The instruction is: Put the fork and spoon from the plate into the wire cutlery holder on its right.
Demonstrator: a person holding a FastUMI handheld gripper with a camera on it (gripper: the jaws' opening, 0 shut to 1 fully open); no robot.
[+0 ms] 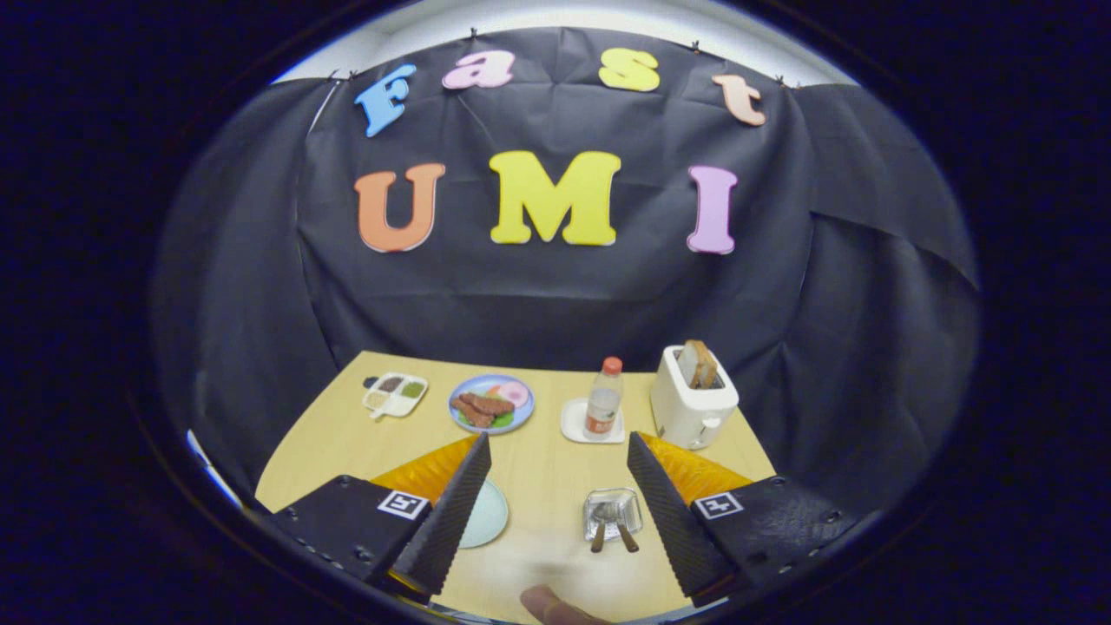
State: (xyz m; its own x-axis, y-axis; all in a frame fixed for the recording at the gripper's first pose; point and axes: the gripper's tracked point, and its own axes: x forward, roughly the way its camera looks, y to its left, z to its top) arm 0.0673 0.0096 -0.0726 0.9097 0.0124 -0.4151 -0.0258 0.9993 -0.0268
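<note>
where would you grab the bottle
Take the bottle around its body below the cap, coming level from the near side with open gripper. It stands upright on a coaster, toaster close on its right.

So the table [538, 469] is a light wood top. Along the far side there's a little divided tray [395, 394] with sauces, then a blue plate [491, 403] with food on it, then a bottle [604, 398] standing upright on a white coaster [575, 425], and a white toaster [692, 398] with bread sticking up. Closer in, a pale plate [488, 514] sits partly behind one finger, and the wire cutlery holder [613, 512] has two handles poking out. The gripper [560, 469] hangs spread wide over it all.
</note>
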